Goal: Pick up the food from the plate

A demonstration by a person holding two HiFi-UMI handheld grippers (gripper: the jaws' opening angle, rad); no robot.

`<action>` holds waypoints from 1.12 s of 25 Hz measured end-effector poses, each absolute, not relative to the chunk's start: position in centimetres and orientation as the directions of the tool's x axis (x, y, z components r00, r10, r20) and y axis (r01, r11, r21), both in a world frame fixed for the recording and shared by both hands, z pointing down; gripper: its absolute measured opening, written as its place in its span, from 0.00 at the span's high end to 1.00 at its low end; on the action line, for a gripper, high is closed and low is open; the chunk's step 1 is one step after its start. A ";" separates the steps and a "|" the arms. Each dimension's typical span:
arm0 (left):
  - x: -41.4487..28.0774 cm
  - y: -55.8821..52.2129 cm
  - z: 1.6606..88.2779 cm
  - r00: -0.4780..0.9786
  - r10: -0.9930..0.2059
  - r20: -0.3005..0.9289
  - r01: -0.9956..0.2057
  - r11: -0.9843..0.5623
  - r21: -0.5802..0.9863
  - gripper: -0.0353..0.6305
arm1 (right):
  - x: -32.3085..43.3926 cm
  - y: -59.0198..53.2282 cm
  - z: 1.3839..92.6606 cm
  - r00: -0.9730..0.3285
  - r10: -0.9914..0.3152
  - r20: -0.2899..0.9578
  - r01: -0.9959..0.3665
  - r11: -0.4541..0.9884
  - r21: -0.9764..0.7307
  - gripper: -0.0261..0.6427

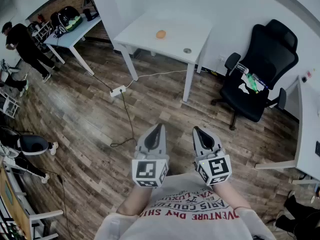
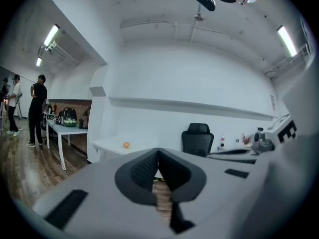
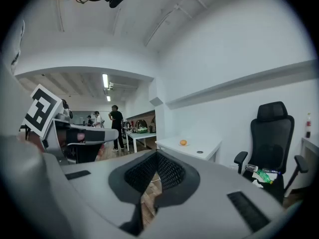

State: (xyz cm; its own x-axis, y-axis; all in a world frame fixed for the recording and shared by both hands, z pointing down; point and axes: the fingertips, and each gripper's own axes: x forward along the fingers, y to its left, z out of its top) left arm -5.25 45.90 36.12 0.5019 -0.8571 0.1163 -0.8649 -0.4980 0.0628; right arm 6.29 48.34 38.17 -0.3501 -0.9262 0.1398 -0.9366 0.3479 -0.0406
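Note:
A small orange piece of food (image 1: 160,34) lies on a pale plate on the white table (image 1: 145,31) across the room. It also shows far off as an orange dot, the food (image 2: 126,145) in the left gripper view and the food (image 3: 183,142) in the right gripper view. Both grippers are held close to my chest, far short of the table, side by side and pointing towards it. My left gripper (image 1: 159,127) is shut with nothing between its jaws. The right gripper (image 1: 195,129) likewise has its tips together and holds nothing.
Wooden floor lies between me and the table, with a white power strip (image 1: 118,91) and its cables across it. A black office chair (image 1: 260,79) stands right of the table. A second table (image 1: 70,31) with bags and a standing person (image 1: 22,44) are at the far left.

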 end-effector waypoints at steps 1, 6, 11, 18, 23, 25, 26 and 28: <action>-5.4 45.8 36.0 0.499 -0.859 0.115 -0.867 -0.495 0.063 0.94 | 6.3 48.3 38.2 -0.350 -0.926 0.141 -0.937 0.347 -0.042 0.94; -5.8 45.3 36.2 0.497 -0.859 0.120 -0.868 -0.490 0.083 0.94 | 6.2 48.1 38.5 -0.344 -0.927 0.147 -0.939 0.341 -0.050 0.94; -5.9 44.7 37.0 0.503 -0.853 0.139 -0.864 -0.495 0.094 0.94 | 6.2 47.6 39.1 -0.328 -0.932 0.154 -0.945 0.320 -0.074 0.94; -7.0 42.2 38.3 0.505 -0.846 0.173 -0.863 -0.493 0.105 0.94 | 5.7 45.2 40.6 -0.301 -0.935 0.188 -0.953 0.287 -0.098 0.94; -8.9 38.9 39.0 0.502 -0.845 0.185 -0.865 -0.489 0.115 0.94 | 3.8 42.0 41.6 -0.307 -0.928 0.213 -0.951 0.292 -0.098 0.94; -10.1 36.9 39.1 0.501 -0.846 0.183 -0.865 -0.488 0.118 0.94 | 2.6 40.2 41.8 -0.307 -0.926 0.219 -0.951 0.294 -0.093 0.94; -10.8 35.9 39.2 0.502 -0.846 0.182 -0.865 -0.488 0.120 0.94 | 2.1 39.2 41.9 -0.305 -0.926 0.222 -0.952 0.292 -0.089 0.94; -12.0 34.0 39.3 0.503 -0.846 0.180 -0.864 -0.487 0.127 0.94 | 1.2 37.4 42.2 -0.298 -0.926 0.233 -0.955 0.285 -0.087 0.94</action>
